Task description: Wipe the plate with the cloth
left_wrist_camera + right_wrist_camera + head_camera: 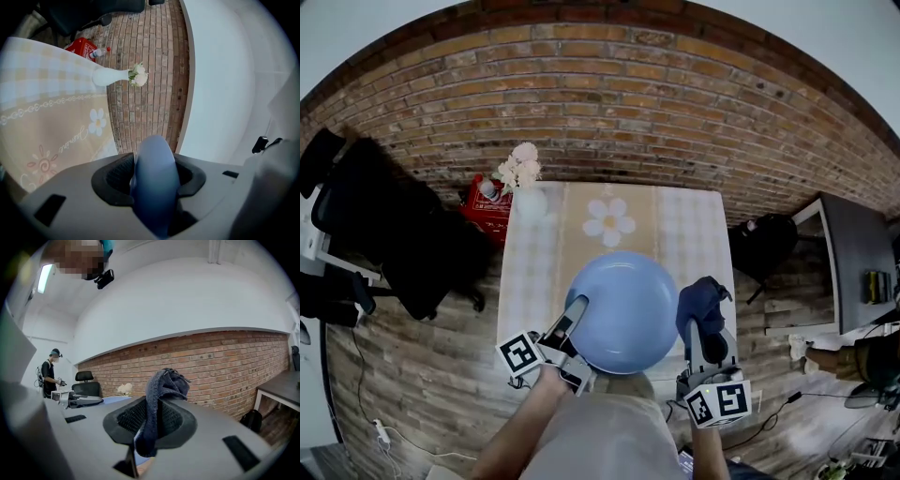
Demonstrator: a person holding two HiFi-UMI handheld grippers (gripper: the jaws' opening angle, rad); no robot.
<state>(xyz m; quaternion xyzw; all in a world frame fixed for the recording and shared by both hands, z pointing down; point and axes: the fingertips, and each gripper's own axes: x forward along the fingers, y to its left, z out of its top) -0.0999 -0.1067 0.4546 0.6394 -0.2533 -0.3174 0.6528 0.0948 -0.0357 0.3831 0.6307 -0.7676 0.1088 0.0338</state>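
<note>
2 grippers, both loaded: your left gripper (577, 316) clamps the blue plate (628, 305) by its rim above the table (534, 262). Your right gripper (705, 325) pinches the dark cloth (698, 298) beside the plate.

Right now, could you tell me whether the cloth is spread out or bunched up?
Bunched up. The right gripper pinches the dark cloth into a crumpled wad sticking up above its jaws, beside the plate.
</note>
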